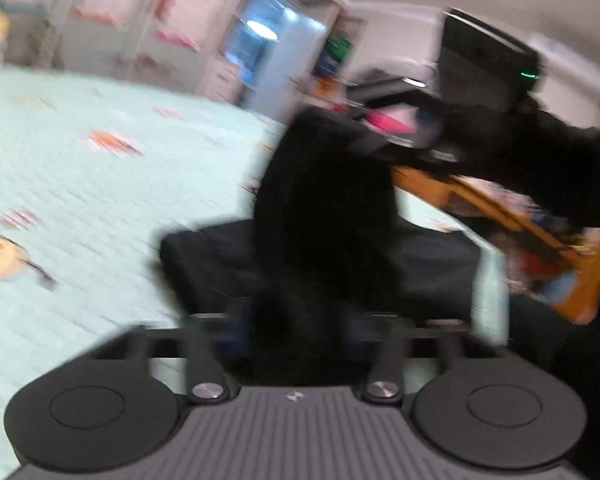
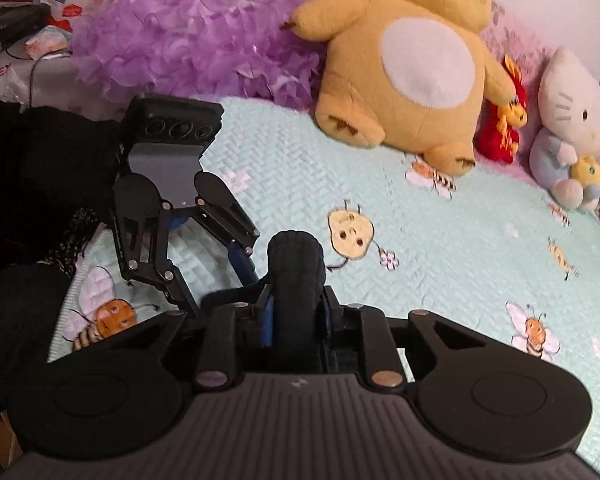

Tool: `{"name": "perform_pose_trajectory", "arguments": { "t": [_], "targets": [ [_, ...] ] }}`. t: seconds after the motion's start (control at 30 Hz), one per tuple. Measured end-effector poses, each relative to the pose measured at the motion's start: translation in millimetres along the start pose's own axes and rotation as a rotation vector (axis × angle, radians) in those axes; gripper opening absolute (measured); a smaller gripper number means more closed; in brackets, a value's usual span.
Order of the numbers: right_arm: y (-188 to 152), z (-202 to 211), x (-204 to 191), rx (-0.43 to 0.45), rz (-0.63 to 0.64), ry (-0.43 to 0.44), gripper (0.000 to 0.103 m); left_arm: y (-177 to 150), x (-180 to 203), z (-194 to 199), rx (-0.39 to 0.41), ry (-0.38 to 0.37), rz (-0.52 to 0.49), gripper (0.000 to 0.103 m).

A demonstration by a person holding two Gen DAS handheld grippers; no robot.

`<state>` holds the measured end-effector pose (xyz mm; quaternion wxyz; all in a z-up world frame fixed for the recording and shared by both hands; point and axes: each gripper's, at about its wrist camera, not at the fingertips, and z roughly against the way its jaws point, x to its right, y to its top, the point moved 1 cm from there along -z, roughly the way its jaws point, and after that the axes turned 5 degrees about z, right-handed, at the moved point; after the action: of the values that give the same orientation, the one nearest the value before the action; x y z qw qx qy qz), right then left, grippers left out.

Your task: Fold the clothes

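the right gripper (image 2: 298,312) has its jaws closed on a thick fold of a black garment (image 2: 298,276), which bulges up between the blue pads in a rounded roll just above a pale green quilted bedspread (image 2: 440,240) printed with bees and small flowers. in the left wrist view the left gripper (image 1: 296,332) likewise has its jaws clamped on the black cloth (image 1: 324,208), which rises from them in a dark band toward the right gripper (image 1: 420,144) held higher at the upper right; that picture is smeared by motion. below the raised band more of the dark fabric lies flat on the bed. seen from the right wrist, the left gripper (image 2: 228,264) sits just to the left of the held roll, its linkage angled down toward the cloth, with a dark sleeve (image 2: 40,168) behind it. at the head of the bed sit a large yellow plush toy (image 2: 412,64), a small red one (image 2: 504,120) and a white cat plush (image 2: 568,128), beside a heap of purple ruffled fabric (image 2: 196,40). pink and white shelves (image 1: 172,24) stand blurred beyond the bed
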<state>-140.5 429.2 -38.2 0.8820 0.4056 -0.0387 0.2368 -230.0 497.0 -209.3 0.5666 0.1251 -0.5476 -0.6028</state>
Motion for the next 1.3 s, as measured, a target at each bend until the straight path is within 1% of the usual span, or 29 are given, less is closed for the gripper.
{"name": "perform_pose_trajectory", "arguments": {
  "t": [0.03, 0.07, 0.13, 0.2, 0.23, 0.33, 0.37, 0.4, 0.43, 0.5, 0.53, 0.6, 0.63, 0.67, 0.7, 0.73, 0.77, 0.83, 0.87, 0.93, 1.03, 1.07, 1.13, 1.17, 1.23, 1.3],
  "targets": [
    [-3, -6, 6, -0.014, -0.01, 0.005, 0.024, -3, 6, 3, -0.008, 0.004, -0.021, 0.018],
    [-6, -13, 13, -0.026, -0.023, 0.016, 0.028, -5, 12, 7, -0.015, 0.009, -0.039, 0.018],
    [-13, -26, 25, -0.034, -0.06, 0.071, 0.033, -9, 17, 14, -0.019, 0.019, -0.039, 0.018],
    [-20, -47, 35, -0.039, -0.094, 0.117, 0.033, -11, 9, 14, -0.009, 0.039, -0.002, 0.018],
    [-26, -61, 39, -0.05, -0.105, 0.124, 0.033, -12, 1, 11, -0.005, 0.054, 0.022, 0.019],
    [-55, -102, 53, -0.105, -0.187, 0.117, 0.034, -12, -21, 1, 0.011, 0.077, 0.11, 0.023],
    [-63, -106, 56, -0.093, -0.225, 0.116, 0.034, -12, -22, 1, 0.023, 0.079, 0.118, 0.026],
    [-68, -104, 58, -0.073, -0.266, 0.115, 0.034, -12, -20, 3, 0.037, 0.089, 0.116, 0.029],
    [-72, -101, 60, -0.055, -0.299, 0.109, 0.034, -11, -18, 6, 0.052, 0.1, 0.111, 0.029],
    [-72, -85, 58, -0.018, -0.306, 0.069, 0.028, -9, -10, 12, 0.078, 0.125, 0.088, 0.035],
    [-71, -76, 56, 0.005, -0.303, 0.047, 0.026, -7, -7, 14, 0.085, 0.136, 0.078, 0.035],
    [-70, -60, 54, 0.043, -0.293, 0.001, 0.025, -4, -7, 7, 0.055, 0.159, 0.067, 0.038],
    [-73, -61, 55, 0.033, -0.285, -0.017, 0.025, -4, -13, 0, 0.028, 0.175, 0.084, 0.043],
    [-80, -69, 57, 0.003, -0.292, -0.021, 0.026, -4, -19, -5, 0.006, 0.184, 0.104, 0.049],
    [-86, -76, 59, -0.018, -0.307, -0.025, 0.029, -3, -25, -6, -0.003, 0.175, 0.131, 0.049],
    [-90, -78, 63, -0.013, -0.348, -0.032, 0.035, -3, -29, -6, -0.009, 0.167, 0.155, 0.05],
    [-94, -80, 67, -0.008, -0.389, -0.038, 0.049, -4, -29, -4, -0.004, 0.163, 0.165, 0.05],
    [-101, -80, 73, 0.009, -0.465, -0.055, 0.062, -7, -24, -1, 0.002, 0.18, 0.161, 0.054],
    [-100, -67, 73, 0.037, -0.485, -0.078, 0.062, -10, -23, -2, 0.004, 0.188, 0.162, 0.056],
    [-100, -40, 73, 0.095, -0.526, -0.129, 0.062, -12, -22, -1, 0.012, 0.199, 0.168, 0.056],
    [-114, 33, 67, 0.209, -0.61, -0.247, 0.062, -12, -13, 8, 0.034, 0.234, 0.171, 0.056],
    [-122, 57, 62, 0.225, -0.623, -0.302, 0.064, -13, -10, 11, 0.044, 0.254, 0.173, 0.056],
    [-144, 109, 48, 0.248, -0.664, -0.423, 0.068, -14, 0, 22, 0.07, 0.318, 0.179, 0.054],
    [-158, 131, 39, 0.251, -0.696, -0.458, 0.068, -13, 6, 29, 0.087, 0.347, 0.183, 0.054],
    [-191, 166, 20, 0.225, -0.757, -0.506, 0.069, -12, 19, 42, 0.121, 0.404, 0.193, 0.054],
    [-222, 186, 0, 0.191, -0.826, -0.546, 0.069, -10, 31, 54, 0.173, 0.452, 0.21, 0.054]
  ]
}}
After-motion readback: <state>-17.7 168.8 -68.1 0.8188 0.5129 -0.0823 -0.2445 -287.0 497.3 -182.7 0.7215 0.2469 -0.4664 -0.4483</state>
